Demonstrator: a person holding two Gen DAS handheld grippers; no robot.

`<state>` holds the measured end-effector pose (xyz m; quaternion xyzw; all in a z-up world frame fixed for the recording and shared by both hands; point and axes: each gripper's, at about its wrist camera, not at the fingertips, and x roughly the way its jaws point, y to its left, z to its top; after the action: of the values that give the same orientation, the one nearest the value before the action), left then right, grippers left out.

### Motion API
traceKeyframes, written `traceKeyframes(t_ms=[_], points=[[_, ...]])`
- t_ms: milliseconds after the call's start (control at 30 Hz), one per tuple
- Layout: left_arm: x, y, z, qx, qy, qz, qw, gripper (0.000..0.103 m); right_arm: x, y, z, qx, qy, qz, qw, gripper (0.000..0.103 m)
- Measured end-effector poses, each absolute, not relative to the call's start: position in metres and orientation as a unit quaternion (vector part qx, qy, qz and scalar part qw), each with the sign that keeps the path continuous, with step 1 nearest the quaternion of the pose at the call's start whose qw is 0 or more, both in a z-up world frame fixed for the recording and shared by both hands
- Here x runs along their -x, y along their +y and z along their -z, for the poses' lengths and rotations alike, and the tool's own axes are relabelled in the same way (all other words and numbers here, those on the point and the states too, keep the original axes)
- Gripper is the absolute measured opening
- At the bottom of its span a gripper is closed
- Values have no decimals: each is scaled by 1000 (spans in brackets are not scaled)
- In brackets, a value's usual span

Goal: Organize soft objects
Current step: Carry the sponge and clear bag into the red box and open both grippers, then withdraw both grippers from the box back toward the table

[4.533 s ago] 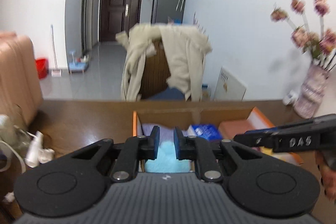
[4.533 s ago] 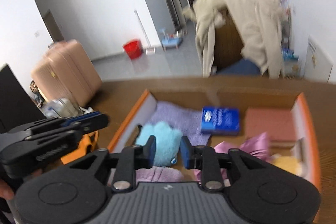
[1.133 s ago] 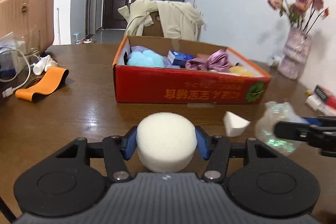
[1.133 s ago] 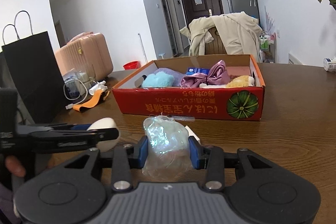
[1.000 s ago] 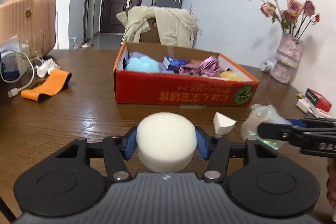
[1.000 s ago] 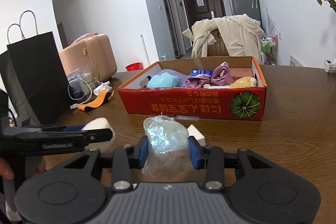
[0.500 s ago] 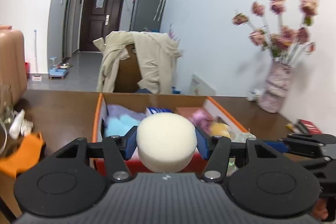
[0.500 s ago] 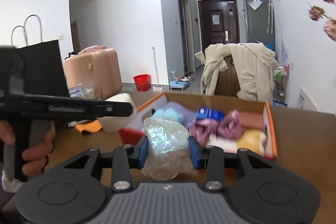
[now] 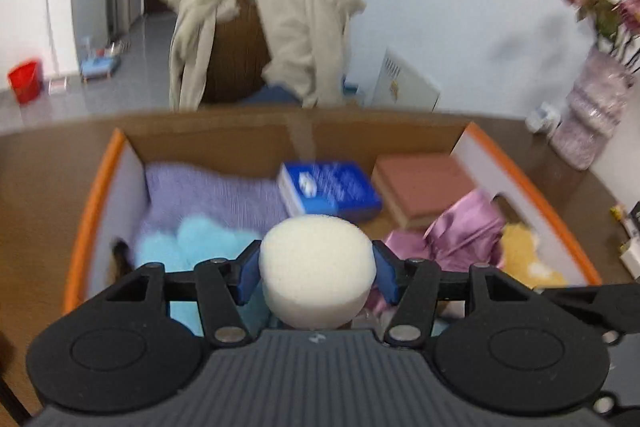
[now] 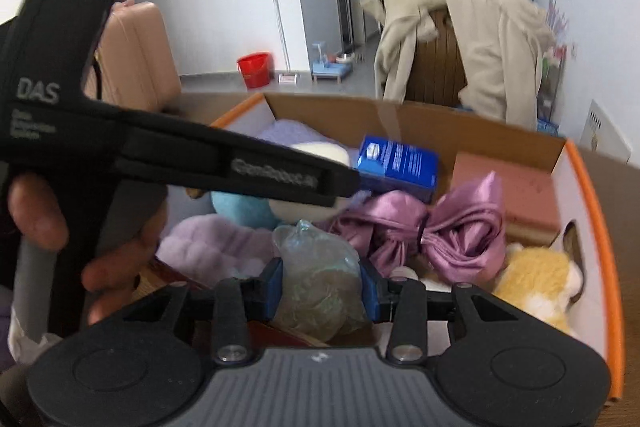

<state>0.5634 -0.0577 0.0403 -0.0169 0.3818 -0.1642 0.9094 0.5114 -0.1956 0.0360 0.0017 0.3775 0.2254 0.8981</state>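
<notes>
My left gripper is shut on a round white sponge and hangs over the near side of an orange-rimmed cardboard box. Inside lie a lilac towel, a light blue fluffy thing, a blue packet, a pink-brown block, pink satin cloth and a yellow plush. My right gripper is shut on a crumpled clear plastic bag, also above the box. The left gripper crosses that view from the left, a hand on its handle.
Behind the box stands a chair draped with a beige coat. A vase of dried flowers and small items sit on the table at the right. A pink suitcase and a red bucket are on the left.
Both grippers have travelled forward from the table in front of the box to above its contents and tipped downward. The sponge and the plastic bag stay gripped.
</notes>
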Motion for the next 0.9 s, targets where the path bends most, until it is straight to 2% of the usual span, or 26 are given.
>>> traceKeyframes(t_ms=[67,133,167,333,667,900], points=[[-563,-58,-38,21,386,166,907,62,-516,-198,-37,-5,387,-215,896,46],[-559,-54,-43,34,379,173,908,84,-517,-200,-37,-2,390,-209,897,52],[-558,-52,-44,34,377,174,909,85,-514,-201,-40,-2,387,-212,897,53],[-544,-38,-58,43,370,163,914,85,-494,-208,-60,-6,358,-223,907,65],[-444,9,-131,44,274,143,950,86,-415,-245,-137,-18,252,-197,947,65],[-333,33,-128,44,241,125,962,93,-335,-261,-132,-45,233,-205,950,66]])
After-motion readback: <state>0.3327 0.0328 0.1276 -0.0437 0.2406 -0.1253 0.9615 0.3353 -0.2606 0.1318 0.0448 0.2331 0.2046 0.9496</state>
